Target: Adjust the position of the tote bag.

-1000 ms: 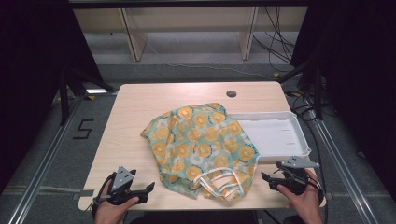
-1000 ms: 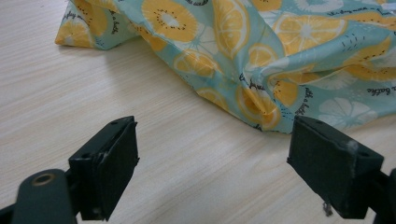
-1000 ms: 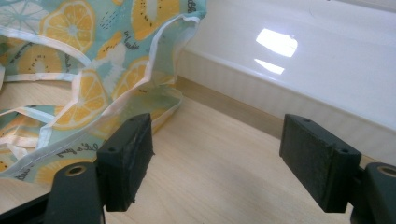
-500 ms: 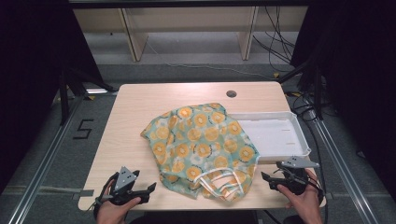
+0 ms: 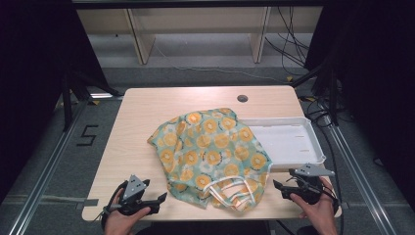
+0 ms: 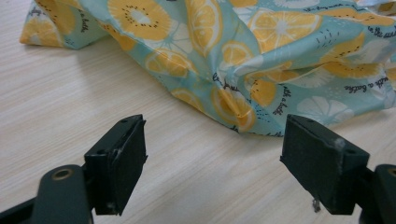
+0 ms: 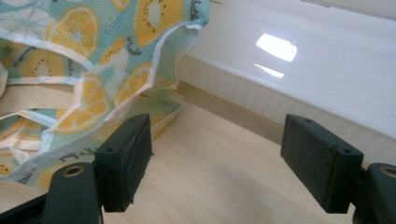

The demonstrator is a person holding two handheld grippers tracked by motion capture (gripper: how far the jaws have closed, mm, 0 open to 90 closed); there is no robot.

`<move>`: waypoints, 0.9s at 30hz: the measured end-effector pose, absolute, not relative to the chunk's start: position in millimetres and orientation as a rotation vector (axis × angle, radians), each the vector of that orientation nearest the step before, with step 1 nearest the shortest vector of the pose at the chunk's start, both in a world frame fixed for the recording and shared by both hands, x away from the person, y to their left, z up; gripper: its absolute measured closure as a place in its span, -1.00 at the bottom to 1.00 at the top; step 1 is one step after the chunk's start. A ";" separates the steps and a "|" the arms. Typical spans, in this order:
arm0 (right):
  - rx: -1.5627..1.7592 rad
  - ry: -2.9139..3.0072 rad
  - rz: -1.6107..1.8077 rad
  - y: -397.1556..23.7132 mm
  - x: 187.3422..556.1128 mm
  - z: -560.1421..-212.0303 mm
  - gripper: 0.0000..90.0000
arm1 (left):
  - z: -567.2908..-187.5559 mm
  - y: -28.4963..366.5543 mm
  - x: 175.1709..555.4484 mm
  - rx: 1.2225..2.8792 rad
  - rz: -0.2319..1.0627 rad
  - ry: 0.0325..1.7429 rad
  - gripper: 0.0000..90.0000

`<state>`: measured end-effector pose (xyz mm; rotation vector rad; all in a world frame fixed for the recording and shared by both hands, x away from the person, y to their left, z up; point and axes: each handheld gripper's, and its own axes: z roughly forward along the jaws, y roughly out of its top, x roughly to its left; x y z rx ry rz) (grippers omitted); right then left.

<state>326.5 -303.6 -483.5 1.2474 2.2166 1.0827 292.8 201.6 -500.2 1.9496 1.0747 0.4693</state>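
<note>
One crumpled orange-print cloth bag (image 5: 210,152) lies mid-table (image 5: 147,112), its right edge over a white tray (image 5: 293,142). Near the front edge, the left gripper (image 5: 159,198) and right gripper (image 5: 278,186) flank it, jaws wide, holding nothing.

- We see a teal orange-slice-print fabric bag (image 5: 210,149) lying crumpled at the table's middle, one edge draped over the white tray (image 5: 293,142).
- Its white-trimmed handles (image 5: 230,191) lie at the table's near edge.
</note>
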 end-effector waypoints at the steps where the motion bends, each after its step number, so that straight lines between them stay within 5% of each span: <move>1: 1.281 2.207 1.093 -301.4 324.7 -483.1 -0.42 | -500.7 200.6 293.7 1.952 0.459 1.074 -0.52; 13: 1.180 2.182 1.140 -285.8 345.9 -468.3 -0.42 | -509.2 173.6 312.3 2.027 0.428 1.012 -0.14; 20: 1.179 2.176 1.151 -269.5 371.4 -456.6 -0.42 | -514.8 175.2 323.3 2.041 0.418 1.000 0.29; 23: 1.133 2.221 1.190 -265.1 390.8 -457.1 -0.16 | -515.6 176.5 326.7 2.044 0.418 0.977 0.77; 25: 1.124 2.235 1.182 -263.7 393.3 -457.4 0.02 | -515.2 178.4 328.3 2.042 0.424 0.977 0.93; 26: 1.147 2.249 1.166 -257.9 393.3 -459.3 0.35 | -511.9 182.5 329.8 2.052 0.437 0.949 0.96; 27: 1.147 2.249 1.166 -257.9 393.3 -459.3 0.35 | -511.9 182.5 329.8 2.052 0.437 0.949 0.98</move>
